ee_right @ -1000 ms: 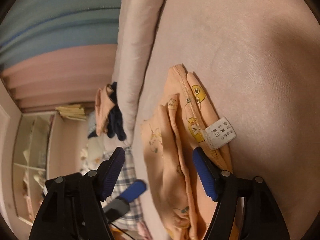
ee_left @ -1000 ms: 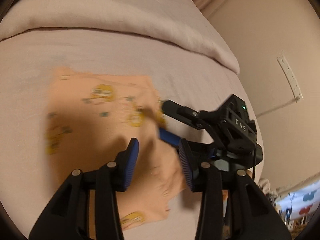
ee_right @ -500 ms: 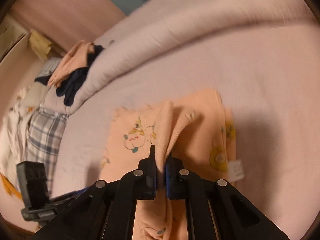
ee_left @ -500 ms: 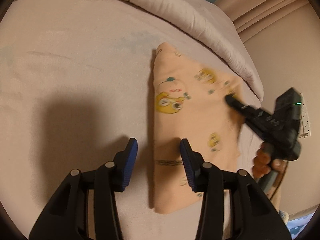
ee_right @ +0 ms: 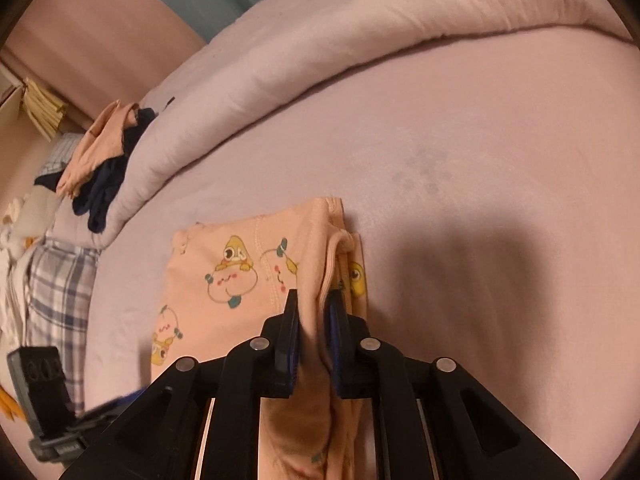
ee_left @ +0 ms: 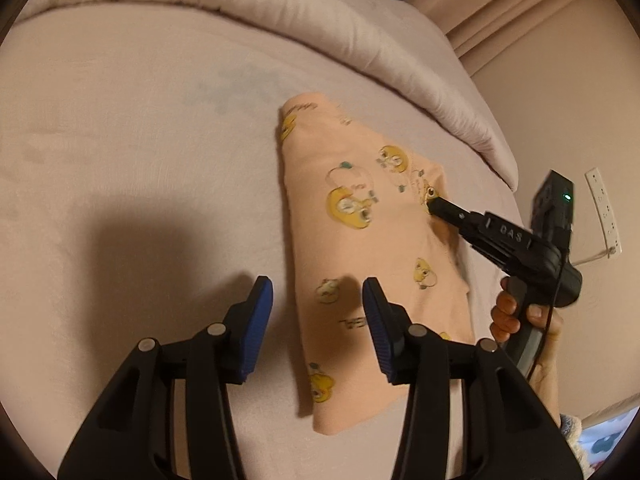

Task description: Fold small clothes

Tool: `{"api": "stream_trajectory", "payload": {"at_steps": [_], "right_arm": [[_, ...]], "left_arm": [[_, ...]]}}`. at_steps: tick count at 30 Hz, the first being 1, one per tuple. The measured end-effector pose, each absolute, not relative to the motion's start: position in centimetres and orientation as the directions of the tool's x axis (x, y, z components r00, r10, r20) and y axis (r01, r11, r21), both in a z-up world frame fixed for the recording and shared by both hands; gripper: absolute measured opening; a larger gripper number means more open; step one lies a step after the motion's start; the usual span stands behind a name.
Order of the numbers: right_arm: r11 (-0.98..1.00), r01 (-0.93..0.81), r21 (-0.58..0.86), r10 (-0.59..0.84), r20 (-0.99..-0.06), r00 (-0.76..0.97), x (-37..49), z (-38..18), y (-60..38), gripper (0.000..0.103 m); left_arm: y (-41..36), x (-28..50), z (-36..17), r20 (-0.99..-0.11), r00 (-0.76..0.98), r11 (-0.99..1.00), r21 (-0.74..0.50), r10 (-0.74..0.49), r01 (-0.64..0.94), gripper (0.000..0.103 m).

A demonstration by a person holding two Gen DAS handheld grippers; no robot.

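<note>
Peach cotton garment (ee_left: 360, 248), printed with yellow cartoon chicks, lies folded lengthwise near the bed's (ee_left: 140, 140) right edge. The right gripper (ee_right: 314, 312) pinches a raised fold, its jaws apparently just easing wider. The left gripper (ee_left: 318, 312) hovers released.

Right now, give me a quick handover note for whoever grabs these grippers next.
Right gripper: shut on a raised fold of the peach garment, though its jaws have just been opening slightly.
Left gripper: open, empty, hovering over the garment's near-left edge.
Garment lies partly folded on the pink bedsheet; more clothes are piled by the duvet.
Left: finish this fold, flatten it, then the pile.
</note>
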State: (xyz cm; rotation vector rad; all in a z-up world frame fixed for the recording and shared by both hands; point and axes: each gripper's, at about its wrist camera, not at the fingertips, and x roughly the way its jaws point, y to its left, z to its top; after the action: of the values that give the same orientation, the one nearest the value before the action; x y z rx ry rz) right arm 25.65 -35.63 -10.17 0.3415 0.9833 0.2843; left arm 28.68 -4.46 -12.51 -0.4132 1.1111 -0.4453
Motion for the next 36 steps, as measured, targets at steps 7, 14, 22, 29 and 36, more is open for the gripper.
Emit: {"api": "stream_trajectory", "payload": {"at_steps": [7,14,22,29,36], "right_arm": [[0.915,-0.292,0.277,0.401,-0.696,0.595,19.8,-7.2,-33.3,0.018],[0.928,-0.306,0.213,0.351,-0.774,0.527,18.9,-11.4,-33.0,0.018],[0.916,-0.318,0.245,0.387,-0.746,0.541,16.4,-9.9,-33.6,0.019],[0.921,-0.362,0.146,0.327,-0.793,0.513,14.6,-12.3,-32.2,0.019],[0.902,-0.329,0.279,0.415,-0.768,0.488,13.8,-12.0,-34.3,0.035]], "left_arm": [[-7.4,28.0,-11.3,-0.730,0.425,0.845,-0.473,-0.535,0.251,0.031],[-10.0,28.1,-14.5,-0.792,0.384,0.877,-0.390,-0.475,0.280,0.025],[-9.1,26.3,-13.9,-0.781,0.385,0.868,-0.401,-0.491,0.293,0.025],[-8.9,23.0,-16.2,-0.793,0.345,0.856,-0.397,-0.502,0.332,0.024],[-7.4,21.8,-15.5,-0.756,0.347,0.829,-0.468,-0.555,0.307,0.034]]}}
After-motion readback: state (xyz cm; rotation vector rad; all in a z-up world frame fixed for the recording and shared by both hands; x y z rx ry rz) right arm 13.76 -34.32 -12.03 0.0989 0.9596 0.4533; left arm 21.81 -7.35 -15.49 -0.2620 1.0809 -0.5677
